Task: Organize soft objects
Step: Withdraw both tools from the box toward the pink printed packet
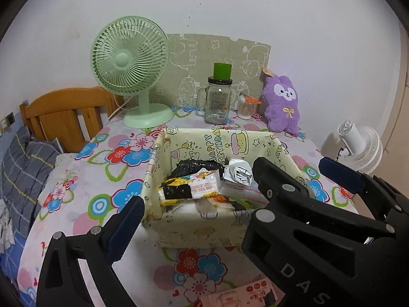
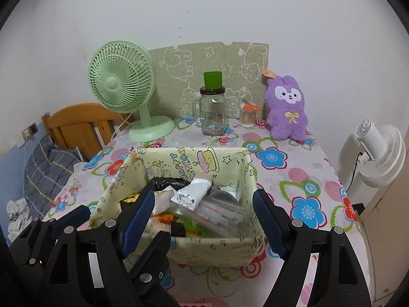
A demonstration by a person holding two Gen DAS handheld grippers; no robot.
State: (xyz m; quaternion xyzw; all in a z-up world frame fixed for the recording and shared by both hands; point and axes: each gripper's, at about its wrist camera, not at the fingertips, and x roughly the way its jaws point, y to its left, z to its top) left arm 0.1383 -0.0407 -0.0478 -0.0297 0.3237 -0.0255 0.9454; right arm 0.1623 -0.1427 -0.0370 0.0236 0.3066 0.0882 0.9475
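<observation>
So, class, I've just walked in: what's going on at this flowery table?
A person is tidying soft items with two tools. Both the left hand-held gripper and the right hand-held gripper stand open and empty, just in front of the yellow fabric basket. The basket already holds tissue packs, a black bag and a white folded packet. A purple plush toy sits outside it, by the wall.

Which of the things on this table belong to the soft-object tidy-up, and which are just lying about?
Job:
- yellow fabric box
- soft packets inside it
- purple plush toy, still outside the box
- pink packet at the near table edge

Lying about:
- green desk fan
- glass jar
- cotton swab tub
- white fan
</observation>
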